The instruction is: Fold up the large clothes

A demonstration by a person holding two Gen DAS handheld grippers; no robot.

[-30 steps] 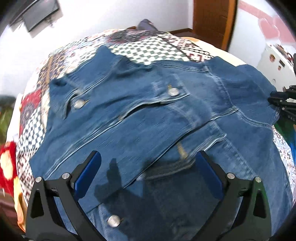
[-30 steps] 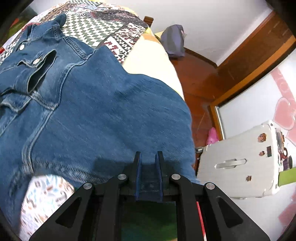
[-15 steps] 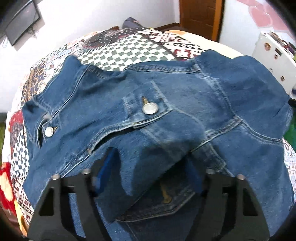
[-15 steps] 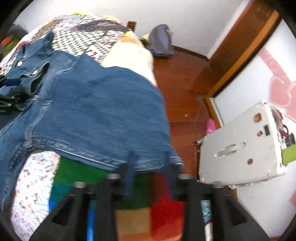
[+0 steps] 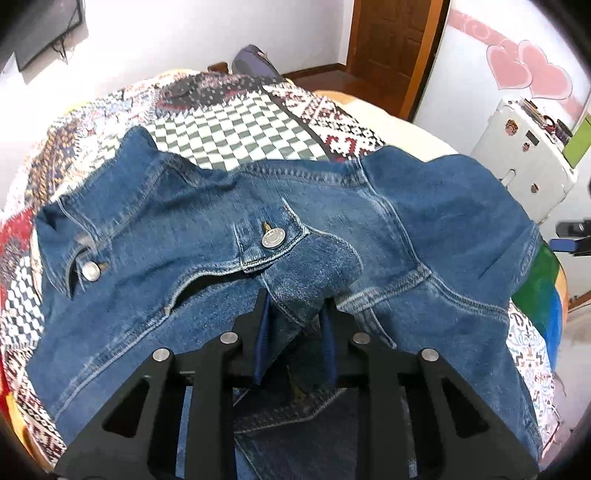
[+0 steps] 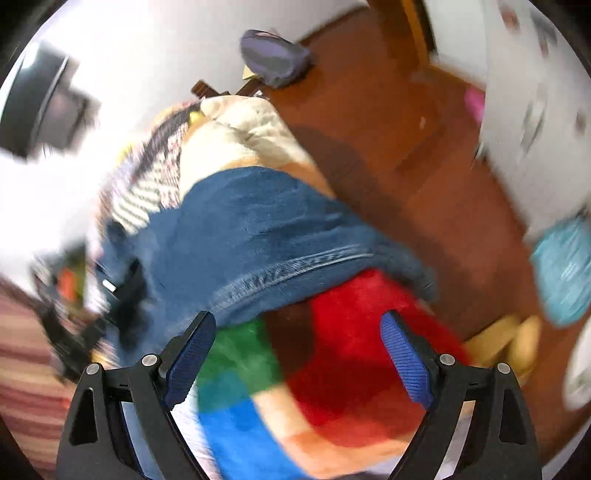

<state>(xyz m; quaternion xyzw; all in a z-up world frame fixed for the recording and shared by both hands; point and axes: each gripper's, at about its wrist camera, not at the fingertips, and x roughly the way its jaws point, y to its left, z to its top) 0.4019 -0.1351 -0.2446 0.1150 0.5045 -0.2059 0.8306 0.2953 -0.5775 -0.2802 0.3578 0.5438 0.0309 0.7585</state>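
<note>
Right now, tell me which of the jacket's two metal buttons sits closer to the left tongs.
The button on the raised pocket flap, just above the left tongs. The other button sits far off toward the left edge.

We see a patchwork quilt [image 5: 236, 133] of checks and knit patterns across the bed, a white sticker-dotted suitcase [image 5: 524, 162] beside the brown wooden door [image 5: 388, 48], pink heart decals [image 5: 528, 70] above, and a black wall-mounted screen [image 5: 37, 33].

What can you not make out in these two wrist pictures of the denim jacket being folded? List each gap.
- Left wrist view: the denim jacket has its lower hem hidden behind the left gripper, whose jaws are closing on a fold.
- Right wrist view: motion blur smears everything; the right gripper, opening, holds nothing.
- The jacket's underside: hidden.
</note>
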